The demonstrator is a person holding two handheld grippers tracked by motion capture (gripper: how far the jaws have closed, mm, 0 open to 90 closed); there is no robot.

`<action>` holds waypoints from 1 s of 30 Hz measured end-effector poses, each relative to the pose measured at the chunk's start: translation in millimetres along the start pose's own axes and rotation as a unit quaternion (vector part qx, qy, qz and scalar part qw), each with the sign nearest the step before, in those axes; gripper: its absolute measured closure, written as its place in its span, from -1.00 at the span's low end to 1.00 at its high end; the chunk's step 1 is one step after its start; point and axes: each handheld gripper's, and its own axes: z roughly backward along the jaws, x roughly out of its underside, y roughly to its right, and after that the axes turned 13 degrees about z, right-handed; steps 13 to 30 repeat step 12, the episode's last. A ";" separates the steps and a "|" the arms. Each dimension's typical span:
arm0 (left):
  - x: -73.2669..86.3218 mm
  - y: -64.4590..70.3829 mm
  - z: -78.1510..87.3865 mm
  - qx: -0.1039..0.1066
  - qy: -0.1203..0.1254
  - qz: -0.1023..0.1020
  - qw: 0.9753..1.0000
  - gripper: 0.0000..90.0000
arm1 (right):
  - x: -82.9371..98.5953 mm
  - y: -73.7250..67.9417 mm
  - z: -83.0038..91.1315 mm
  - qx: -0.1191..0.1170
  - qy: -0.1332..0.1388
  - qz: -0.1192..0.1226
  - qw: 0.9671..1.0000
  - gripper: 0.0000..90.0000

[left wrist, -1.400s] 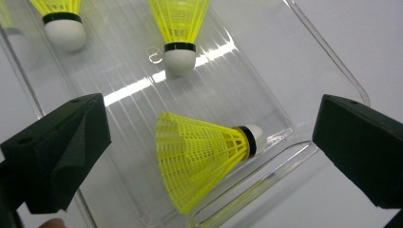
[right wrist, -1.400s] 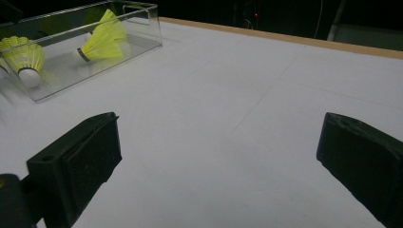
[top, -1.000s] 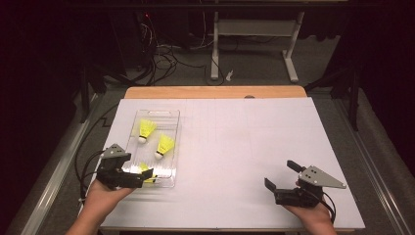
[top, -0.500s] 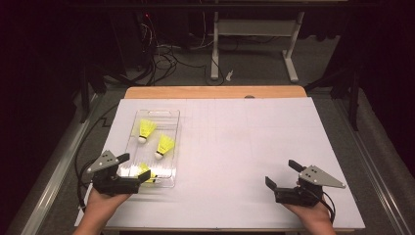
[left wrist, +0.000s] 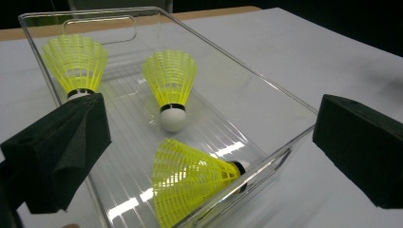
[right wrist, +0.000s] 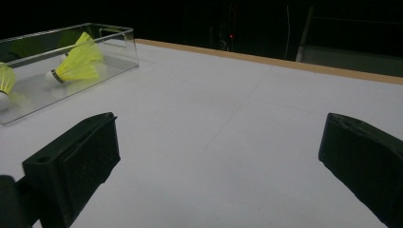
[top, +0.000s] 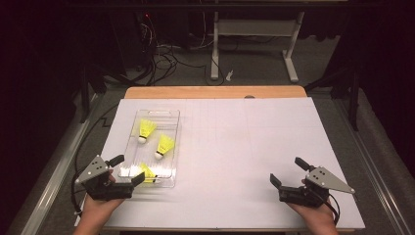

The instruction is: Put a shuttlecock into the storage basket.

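Note:
A clear plastic tray (top: 172, 147) lies on the left of the white table and holds three yellow shuttlecocks: one at the far end (top: 145, 129), one in the middle (top: 164, 146) and one lying at the near end (top: 148, 174). My left gripper (top: 128, 169) stands open at the tray's near left corner, with nothing between its fingers. In the left gripper view the jaws flank the tray's (left wrist: 266, 83) near end, and the nearest shuttlecock (left wrist: 190, 180) rests against its wall. My right gripper (top: 287, 171) is open over bare table at the near right.
The white sheet (top: 244, 142) covers the tabletop; a wooden strip (top: 215, 92) shows along the far edge. Beyond it stand a table frame (top: 254, 44) and cables (top: 166, 54) on a dark floor. In the right gripper view the tray (right wrist: 119, 52) sits far left.
My left gripper has drawn back toward the near left, away from the nearest shuttlecock, which stays in the tray. The right gripper has barely moved.

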 end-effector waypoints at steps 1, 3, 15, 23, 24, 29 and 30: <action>0.2 0.6 -0.2 0.002 -0.001 -0.001 1.000 -0.99 | 0.1 0.3 0.2 0.001 0.001 0.000 1.000 -1.00; 0.3 2.1 -0.6 -0.001 -0.002 -0.006 1.000 -0.99 | 0.3 0.8 0.3 0.001 0.002 0.001 1.000 -1.00; 1.4 5.2 -2.6 -0.005 -0.013 -0.019 1.000 -0.99 | 1.3 0.3 -3.5 -0.008 -0.004 0.004 1.000 -1.00; 1.4 5.2 -2.6 -0.005 -0.013 -0.019 1.000 -0.99 | 1.3 0.3 -3.5 -0.008 -0.004 0.004 1.000 -1.00; 1.4 5.2 -2.6 -0.005 -0.013 -0.019 1.000 -0.99 | 1.3 0.3 -3.5 -0.008 -0.004 0.004 1.000 -1.00; 1.4 5.2 -2.6 -0.005 -0.013 -0.019 1.000 -0.99 | 1.3 0.3 -3.5 -0.008 -0.004 0.004 1.000 -1.00; 1.4 5.2 -2.6 -0.005 -0.013 -0.019 1.000 -0.99 | 1.3 0.3 -3.5 -0.008 -0.004 0.004 1.000 -1.00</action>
